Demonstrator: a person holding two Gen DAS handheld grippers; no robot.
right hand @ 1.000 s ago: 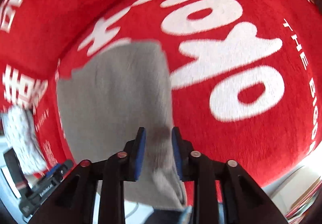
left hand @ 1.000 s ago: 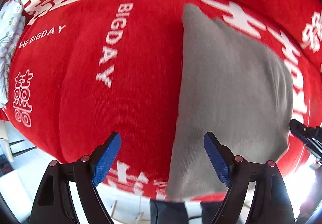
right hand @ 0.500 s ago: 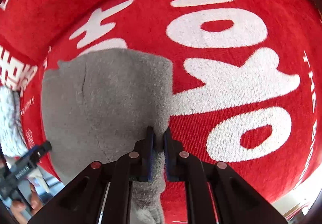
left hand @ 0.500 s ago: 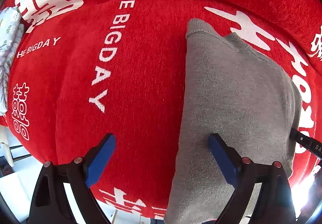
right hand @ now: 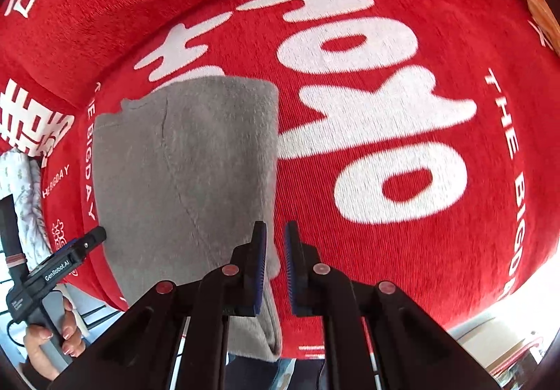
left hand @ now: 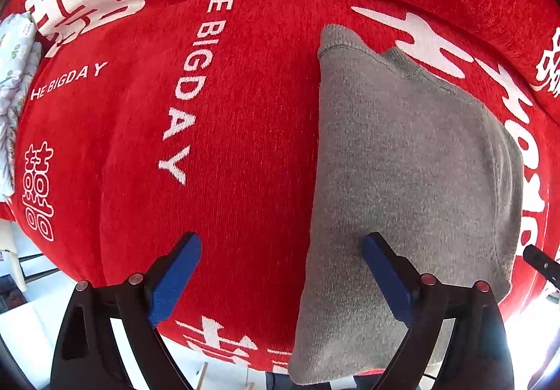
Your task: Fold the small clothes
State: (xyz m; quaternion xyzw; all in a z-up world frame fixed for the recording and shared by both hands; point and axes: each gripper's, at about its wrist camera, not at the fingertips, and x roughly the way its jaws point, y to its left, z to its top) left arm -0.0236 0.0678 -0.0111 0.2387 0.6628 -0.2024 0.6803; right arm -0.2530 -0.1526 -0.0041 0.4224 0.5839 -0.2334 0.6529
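Since a second back the right gripper (right hand: 274, 271) has been pinched nearly closed beside the gray sweater's (left hand: 402, 180) right edge with nothing gripped, left gripper (left hand: 281, 279) hung wide open over the folded sweater on the red blanket (left hand: 227, 145), so a crosswise fold probably gets done next.

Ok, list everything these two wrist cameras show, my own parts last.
grey knit top: one, grey, folded, lying on the red cover with its near end hanging over the front edge
red cover: one, red with white characters and "THE BIGDAY" lettering, spread under everything
floral cloth: one, white with a small leaf print, at the cover's far left edge
left gripper: one, black with blue pads, jaws wide open, astride the top's left edge
right gripper: one, black with blue pads, jaws almost together at the top's right edge
left hand: one, around the left gripper's handle
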